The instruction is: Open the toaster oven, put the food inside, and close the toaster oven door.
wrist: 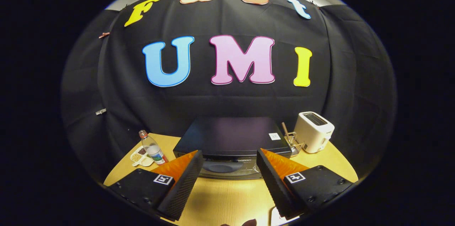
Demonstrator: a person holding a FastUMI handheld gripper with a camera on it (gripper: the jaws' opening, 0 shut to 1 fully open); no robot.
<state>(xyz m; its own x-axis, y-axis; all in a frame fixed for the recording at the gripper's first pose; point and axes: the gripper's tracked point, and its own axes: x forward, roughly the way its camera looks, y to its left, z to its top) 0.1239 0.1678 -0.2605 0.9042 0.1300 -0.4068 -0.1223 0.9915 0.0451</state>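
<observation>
- While my gripper hangs with its fingers spread wide and holding nothing, the toaster oven sits just ahead of them, door apparently shut.
- To open it well, I judge I should come in level, hook the door's top edge and pull down slowly.
- Food: a small dish beside a bottle to the left.
- On the wooden table, a white toaster stands at right; black cloth behind.

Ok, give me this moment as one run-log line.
gripper: open, holding nothing | toaster oven: just ahead of fingers, door looks shut | stage: opening not begun
</observation>
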